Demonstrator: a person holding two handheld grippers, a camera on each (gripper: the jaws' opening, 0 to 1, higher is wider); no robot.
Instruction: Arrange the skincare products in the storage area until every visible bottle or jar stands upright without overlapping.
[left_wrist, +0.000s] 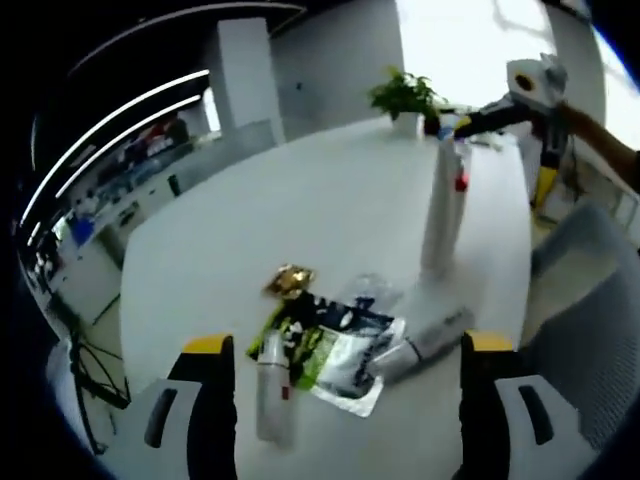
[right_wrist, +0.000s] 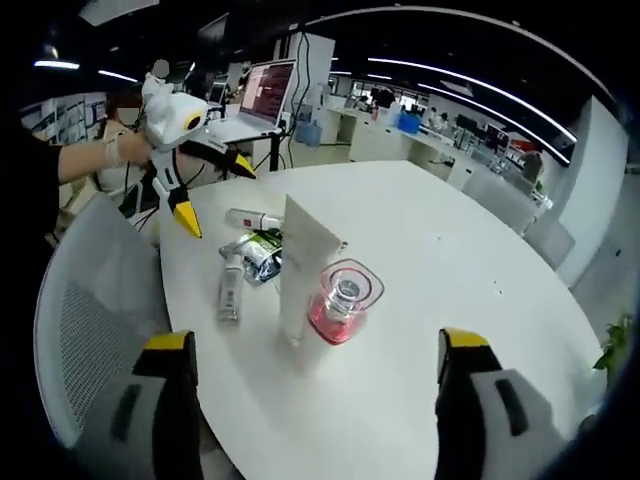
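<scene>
A: White tall tube, count one, stands upright on the white table. Beside it in the right gripper view stands one pink-based clear bottle, also upright.

B: Lying items?

A: Left gripper view: one white tube with a green cap, one silver tube, one green-and-black sachet and one gold-capped item, clustered near the table's edge, some overlapping. No label text is legible.

B: Differences between views?

A: Left gripper view shows one potted plant at the far edge. Right gripper view shows one open laptop beyond the table and a mesh chair.

B: Claw states?

A: Left gripper: jaws spread wide, holding nothing, above the lying cluster. Right gripper: jaws spread wide, empty, short of the upright tube.
</scene>
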